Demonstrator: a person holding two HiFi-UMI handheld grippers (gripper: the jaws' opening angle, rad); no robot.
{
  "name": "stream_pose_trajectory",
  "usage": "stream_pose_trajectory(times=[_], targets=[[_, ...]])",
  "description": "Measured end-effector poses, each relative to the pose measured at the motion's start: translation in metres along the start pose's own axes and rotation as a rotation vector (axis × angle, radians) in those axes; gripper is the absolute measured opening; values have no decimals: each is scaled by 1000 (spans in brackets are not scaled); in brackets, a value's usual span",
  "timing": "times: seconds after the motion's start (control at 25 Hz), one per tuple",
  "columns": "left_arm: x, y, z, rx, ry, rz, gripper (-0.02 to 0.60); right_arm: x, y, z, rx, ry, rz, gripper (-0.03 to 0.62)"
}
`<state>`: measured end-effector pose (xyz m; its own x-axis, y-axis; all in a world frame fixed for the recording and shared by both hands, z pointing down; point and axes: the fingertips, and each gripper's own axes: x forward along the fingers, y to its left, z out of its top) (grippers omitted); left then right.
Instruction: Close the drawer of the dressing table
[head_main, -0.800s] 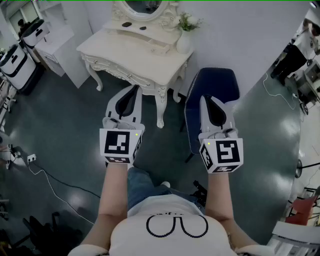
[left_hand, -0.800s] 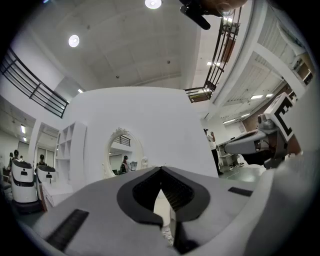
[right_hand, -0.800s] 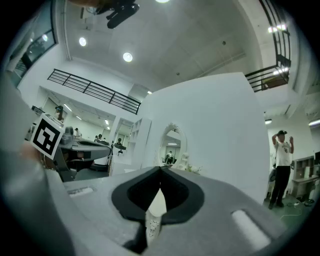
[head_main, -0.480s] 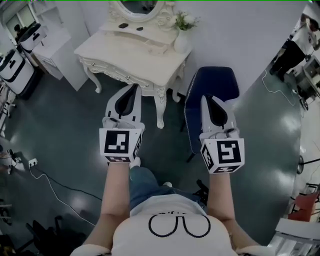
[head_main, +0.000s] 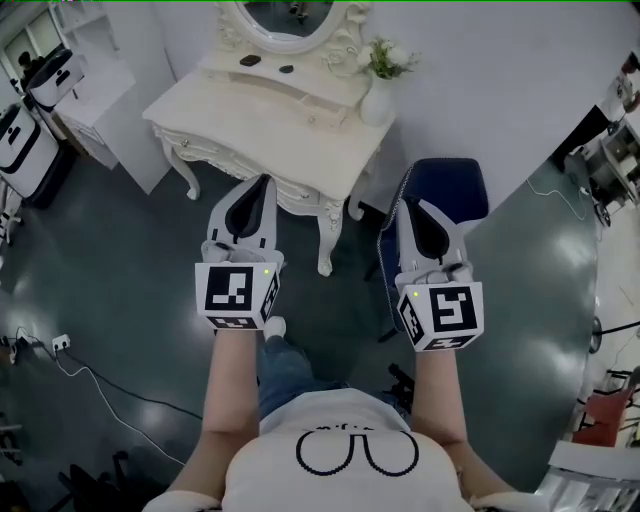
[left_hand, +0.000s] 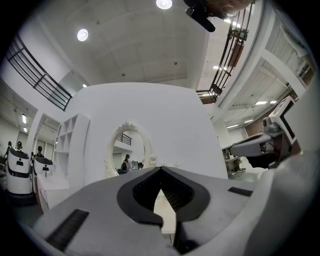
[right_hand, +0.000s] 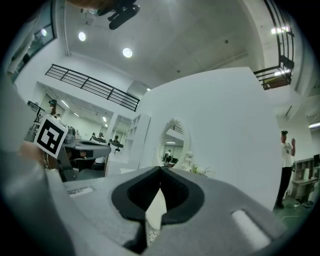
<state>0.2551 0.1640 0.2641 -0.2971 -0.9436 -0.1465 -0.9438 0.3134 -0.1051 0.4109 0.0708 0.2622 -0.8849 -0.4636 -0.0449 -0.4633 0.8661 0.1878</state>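
Both tongs are closed and empty, jaw tips meeting: left gripper (head_main: 265, 182) and right gripper (head_main: 409, 204) are held level, side by side. The table (head_main: 250, 115) stands ahead and a little left against the wall, its front rail slanting from far left to near right. The drawer should sit in that front, though no pulled-out drawer can be picked out from above. The left gripper is nearer, tips just short of the rail, while the right hangs over the chair (head_main: 458, 188) off the table's right corner.
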Motion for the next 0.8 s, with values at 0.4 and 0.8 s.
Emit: stream_pose_trajectory(times=[0.4,0.8], targets=[[81,140,-31,-15,14,-35,-2,149,42,-8,18,42,-49,3],[142,230,-50,-33,13,-96,-2,250,73,-13,15,79,-89,3]])
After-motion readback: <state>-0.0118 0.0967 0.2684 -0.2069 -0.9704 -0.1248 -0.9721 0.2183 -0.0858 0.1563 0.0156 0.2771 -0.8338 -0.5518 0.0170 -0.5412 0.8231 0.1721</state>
